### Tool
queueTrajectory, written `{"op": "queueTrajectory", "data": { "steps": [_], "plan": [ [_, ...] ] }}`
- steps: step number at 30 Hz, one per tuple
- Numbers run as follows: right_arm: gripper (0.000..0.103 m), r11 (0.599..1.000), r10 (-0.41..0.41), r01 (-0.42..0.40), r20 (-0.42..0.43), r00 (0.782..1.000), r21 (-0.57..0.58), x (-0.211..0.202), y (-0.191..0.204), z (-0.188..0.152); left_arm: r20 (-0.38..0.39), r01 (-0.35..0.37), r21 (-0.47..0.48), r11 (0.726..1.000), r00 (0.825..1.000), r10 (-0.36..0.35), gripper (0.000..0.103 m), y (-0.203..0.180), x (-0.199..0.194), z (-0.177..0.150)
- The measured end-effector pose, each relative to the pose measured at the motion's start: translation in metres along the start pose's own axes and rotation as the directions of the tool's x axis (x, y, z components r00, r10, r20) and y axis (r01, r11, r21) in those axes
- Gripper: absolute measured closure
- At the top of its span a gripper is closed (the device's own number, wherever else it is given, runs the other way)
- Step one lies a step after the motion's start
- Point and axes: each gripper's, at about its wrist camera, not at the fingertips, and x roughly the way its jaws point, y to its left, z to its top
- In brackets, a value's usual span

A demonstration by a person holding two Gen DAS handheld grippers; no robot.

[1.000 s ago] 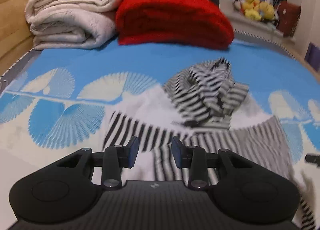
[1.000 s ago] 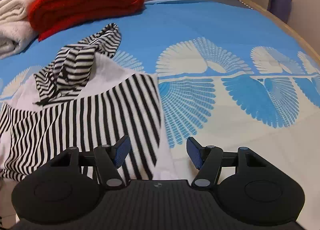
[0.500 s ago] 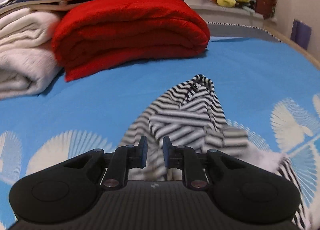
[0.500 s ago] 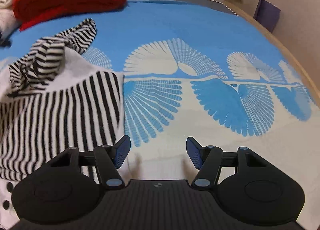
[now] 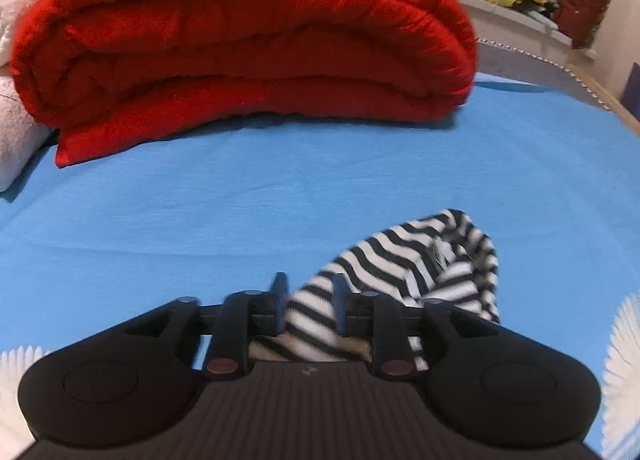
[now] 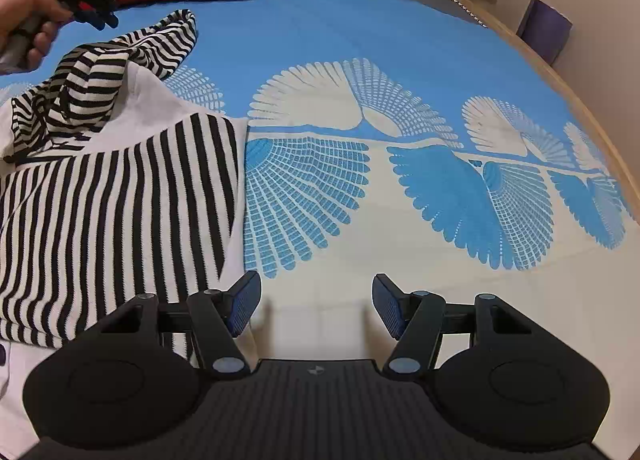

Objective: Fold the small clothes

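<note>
- The left claw [image 5: 308, 300] has striped fabric between its fingers; whether it is pinching it is hard to tell.
- The right claw [image 6: 316, 306] is spread wide, holding nothing.
- The striped garment [image 6: 116, 196] lies crumpled on the blue bed sheet [image 6: 360, 32], near a red blanket [image 5: 240, 32].
</note>
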Motion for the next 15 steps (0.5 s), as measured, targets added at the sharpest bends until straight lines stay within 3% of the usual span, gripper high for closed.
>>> {"op": "queueTrajectory", "data": {
  "steps": [1, 6, 7, 9, 11, 15],
  "plan": [
    [0.040, 1.000, -0.004, 0.004, 0.000, 1.000, 0.004, 0.000, -0.002, 0.000, -0.013, 0.009, -0.005, 1.000, 1.000, -0.009, 0.052, -0.001, 0.007, 0.001],
    [0.040, 1.000, -0.005, 0.005, 0.005, 1.000, 0.007, 0.000, -0.003, 0.001, -0.049, -0.001, 0.015, 1.000, 0.999, 0.002, 0.052, -0.006, 0.031, 0.001],
    [0.040, 1.000, -0.005, 0.005, 0.003, 1.000, 0.005, 0.000, -0.002, 0.001, -0.065, 0.006, 0.016, 1.000, 0.998, -0.005, 0.064, -0.006, 0.035, 0.000],
    [0.040, 1.000, -0.005, 0.005, -0.001, 1.000, 0.004, 0.001, -0.001, 0.000, -0.100, 0.029, 0.043, 0.999, 0.995, -0.024, 0.099, -0.010, 0.039, -0.003],
    [0.040, 1.000, -0.005, 0.005, -0.007, 1.000, 0.008, 0.002, -0.001, 0.000, -0.087, 0.004, 0.101, 0.995, 0.996, 0.005, 0.100, -0.016, 0.031, -0.004],
    [0.040, 1.000, 0.008, -0.008, 0.010, 1.000, 0.014, -0.006, 0.001, 0.006, 0.015, 0.026, 0.126, 0.992, 0.999, -0.028, 0.100, -0.020, -0.025, -0.004]
  ]
}}
